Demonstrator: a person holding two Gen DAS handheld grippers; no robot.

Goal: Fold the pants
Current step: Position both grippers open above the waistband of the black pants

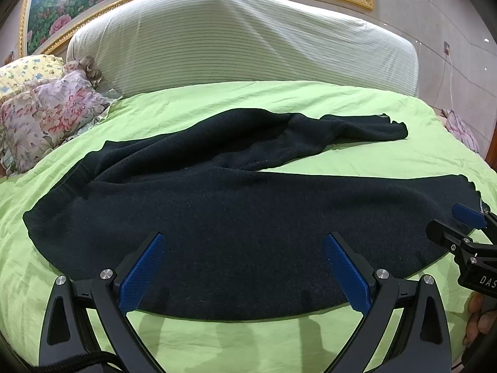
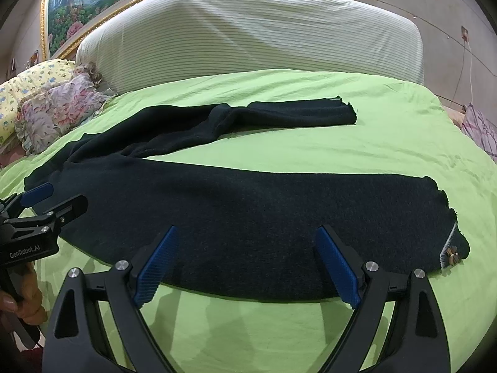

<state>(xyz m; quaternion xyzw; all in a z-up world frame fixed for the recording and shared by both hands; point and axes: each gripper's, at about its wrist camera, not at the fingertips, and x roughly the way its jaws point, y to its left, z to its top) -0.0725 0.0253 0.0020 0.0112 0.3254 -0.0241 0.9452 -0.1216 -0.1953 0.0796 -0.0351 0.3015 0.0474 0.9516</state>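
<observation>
Dark navy pants [image 1: 236, 205] lie spread on the green bed sheet [image 1: 341, 161], waist at the left, both legs running right. The far leg [image 1: 357, 127] is rumpled; the near leg lies flat. They also show in the right wrist view [image 2: 264, 217], with a small flower ornament [image 2: 450, 253] at the near leg's hem. My left gripper [image 1: 245, 245] is open and empty, just above the pants' near edge by the waist. My right gripper [image 2: 247, 239] is open and empty, above the near leg's near edge. Each gripper shows in the other's view: the right one [image 1: 466, 227], the left one [image 2: 43, 200].
A white striped headboard cover [image 1: 242, 37] stands behind the bed. Floral pillows [image 1: 46, 115] lie at the back left. A gold-framed floral painting [image 1: 93, 3] hangs above. A pink patterned cloth [image 2: 481, 130] lies off the bed's right side.
</observation>
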